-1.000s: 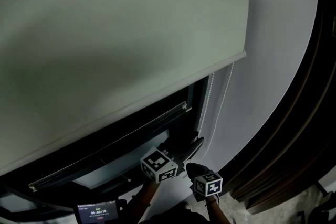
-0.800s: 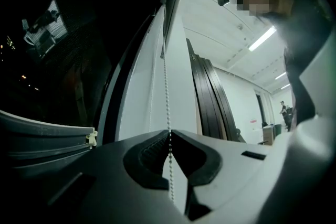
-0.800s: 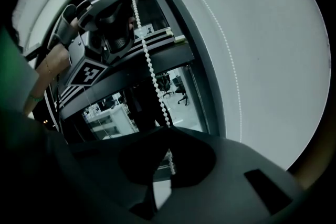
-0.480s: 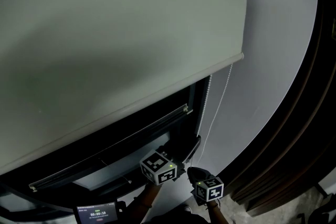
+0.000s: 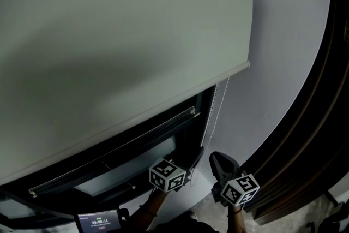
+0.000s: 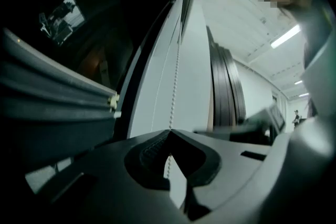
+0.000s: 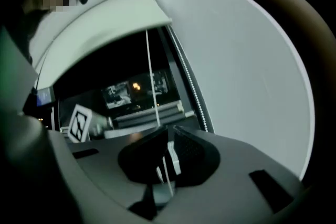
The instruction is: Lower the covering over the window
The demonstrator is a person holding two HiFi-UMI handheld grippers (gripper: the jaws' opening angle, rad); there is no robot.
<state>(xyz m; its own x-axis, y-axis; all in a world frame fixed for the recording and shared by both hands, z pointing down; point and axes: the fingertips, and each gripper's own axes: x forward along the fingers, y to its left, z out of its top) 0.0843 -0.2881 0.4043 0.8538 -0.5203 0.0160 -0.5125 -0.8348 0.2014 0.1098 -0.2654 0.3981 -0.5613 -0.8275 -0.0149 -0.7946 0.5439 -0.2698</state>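
Roller blind (image 5: pixel 125 35), pale and drawn most of the way down, fills the bulk of our head view. Its bottom bar slants across to the right, with a strip of dark window (image 5: pixel 136 158) bare beneath it. White wall (image 5: pixel 283 63) runs beside the window on the right, edged by a dark curved band (image 5: pixel 322 117) at the far side. Low in the view we hold both tools toward the window's right edge, well below the blind's bar. Our left tool (image 6: pixel 169 134) is clamped tight on the bead chain (image 6: pixel 177 71), which enters where the jaw tips meet and shows again in the hollow behind them. Our right tool (image 7: pixel 169 134), just to its right, has jaws that have just eased a little apart. They leave a narrow slit, and a thin strand (image 7: pixel 151 71) runs through it, not visibly pinched. The chain hangs down the window's right edge, from the blind's corner to the tools.
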